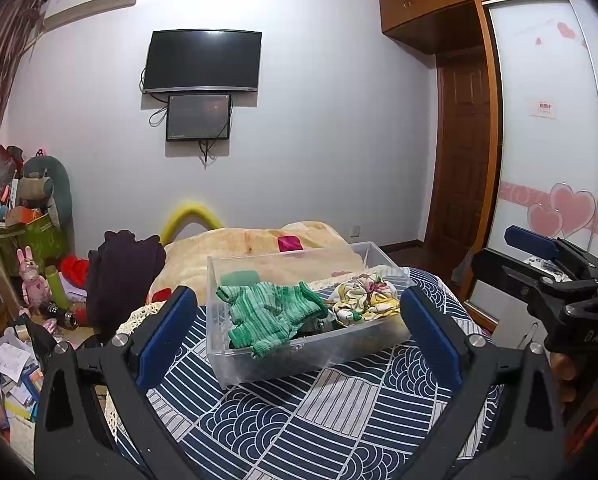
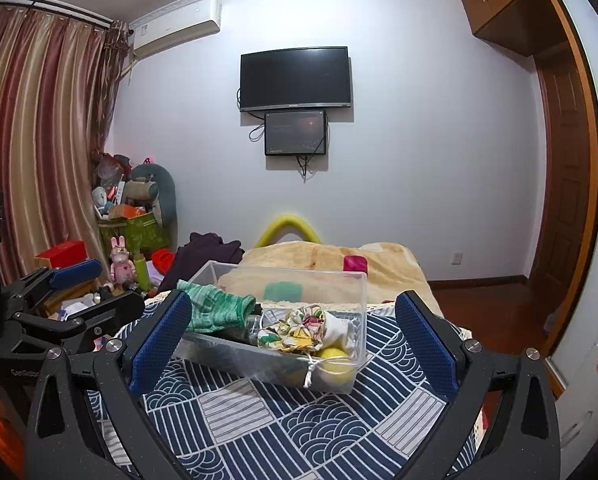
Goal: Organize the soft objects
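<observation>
A clear plastic bin (image 1: 235,364) stands on a navy and white patterned cloth (image 1: 339,412). In it lie a green striped knit cloth (image 1: 271,312), draped over the front rim, and a floral drawstring pouch (image 1: 365,300). My left gripper (image 1: 299,332) is open and empty, just in front of the bin. The right wrist view shows the bin (image 2: 359,280), the green cloth (image 2: 215,306), the pouch (image 2: 303,330) and a yellow round thing (image 2: 333,366) under it. My right gripper (image 2: 293,340) is open and empty before the bin; it also shows in the left wrist view (image 1: 539,264).
Behind the bin lies a beige blanket (image 1: 235,248) with a magenta item (image 1: 290,243) on it. A dark garment (image 1: 123,272) hangs at the bed's left. Toys, bags and papers crowd the floor at left (image 1: 23,320). A wardrobe (image 1: 547,160) stands right.
</observation>
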The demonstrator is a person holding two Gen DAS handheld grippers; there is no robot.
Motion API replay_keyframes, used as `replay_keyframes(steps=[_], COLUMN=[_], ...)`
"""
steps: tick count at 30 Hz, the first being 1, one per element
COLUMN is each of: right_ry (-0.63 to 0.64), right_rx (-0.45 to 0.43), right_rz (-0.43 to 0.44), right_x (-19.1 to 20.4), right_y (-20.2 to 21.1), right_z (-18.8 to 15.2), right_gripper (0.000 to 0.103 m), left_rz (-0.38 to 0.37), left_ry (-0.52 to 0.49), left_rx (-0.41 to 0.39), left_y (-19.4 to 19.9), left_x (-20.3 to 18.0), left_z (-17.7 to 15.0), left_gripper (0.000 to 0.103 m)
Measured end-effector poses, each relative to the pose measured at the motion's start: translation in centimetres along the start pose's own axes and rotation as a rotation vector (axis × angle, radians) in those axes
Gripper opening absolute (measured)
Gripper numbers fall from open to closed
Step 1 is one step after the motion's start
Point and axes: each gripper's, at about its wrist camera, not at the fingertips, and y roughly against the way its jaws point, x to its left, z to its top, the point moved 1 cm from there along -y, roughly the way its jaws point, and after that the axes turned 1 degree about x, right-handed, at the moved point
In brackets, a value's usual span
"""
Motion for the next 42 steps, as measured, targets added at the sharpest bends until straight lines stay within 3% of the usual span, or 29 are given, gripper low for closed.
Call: replay_keyframes(steps=[42], right_ry=[0.002], right_rx=[0.006], right_rz=[0.006], right_x=[0.34], right_y=[0.02], right_z=[-0.11], right_gripper=[0.102], left_rz=[-0.021], left_ry=[0.02], left_rx=[-0.012], left_y=[0.7], left_x=[0.48], left_z=[0.28], left_gripper=[0.103])
